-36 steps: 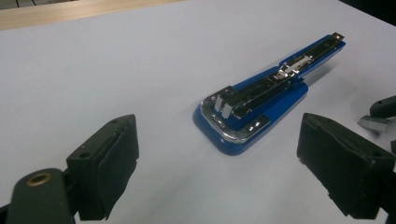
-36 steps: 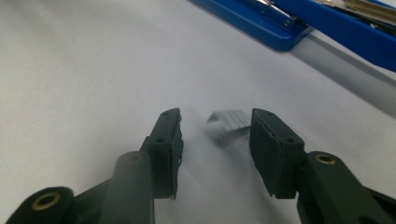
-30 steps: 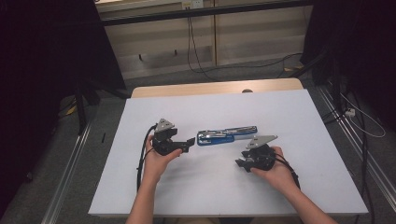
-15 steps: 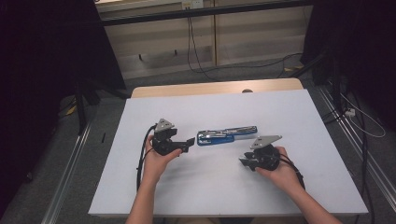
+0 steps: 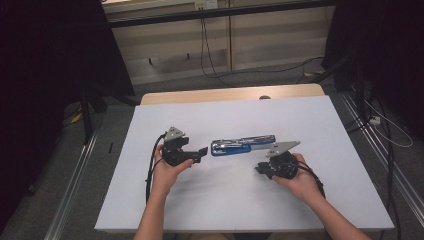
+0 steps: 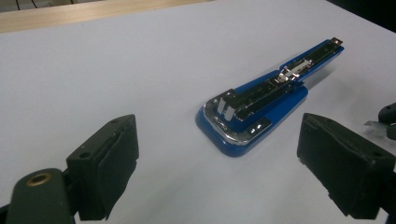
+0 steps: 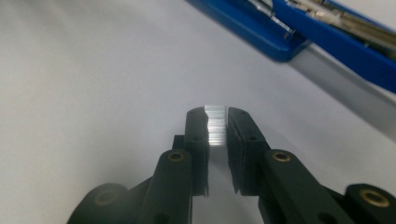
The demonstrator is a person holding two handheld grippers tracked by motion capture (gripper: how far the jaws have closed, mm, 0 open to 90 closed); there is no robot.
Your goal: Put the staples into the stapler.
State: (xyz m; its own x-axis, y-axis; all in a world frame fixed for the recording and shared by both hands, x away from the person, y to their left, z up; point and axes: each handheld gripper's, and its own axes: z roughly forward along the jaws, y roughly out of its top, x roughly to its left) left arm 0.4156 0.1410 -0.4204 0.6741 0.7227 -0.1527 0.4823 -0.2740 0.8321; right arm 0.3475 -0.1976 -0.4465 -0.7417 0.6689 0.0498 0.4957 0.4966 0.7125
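A blue stapler [image 5: 242,145] lies swung open flat on the white table [image 5: 225,210], its metal staple channel facing up. My left gripper [image 5: 202,152] rests just left of it. In the left gripper view it [image 6: 219,140] stands open, with the stapler [image 6: 261,107] lying ahead between the wide pads, untouched. My right gripper [image 5: 260,169] sits in front of the stapler's right half. Its jaws have just been closing, and in the right gripper view it [image 7: 215,116] is shut on a silvery strip of staples [image 7: 215,125]. The stapler [image 7: 327,32] lies beyond.
The wooden far edge of the table [image 5: 230,95] shows beyond the white sheet. Cables [image 5: 210,60] trail over the grey floor behind. Dark stands and metal rails [image 5: 75,165] flank the table on both sides.
My right gripper has edged slightly to the right beside the stapler. The left gripper and the stapler have stayed where they were.
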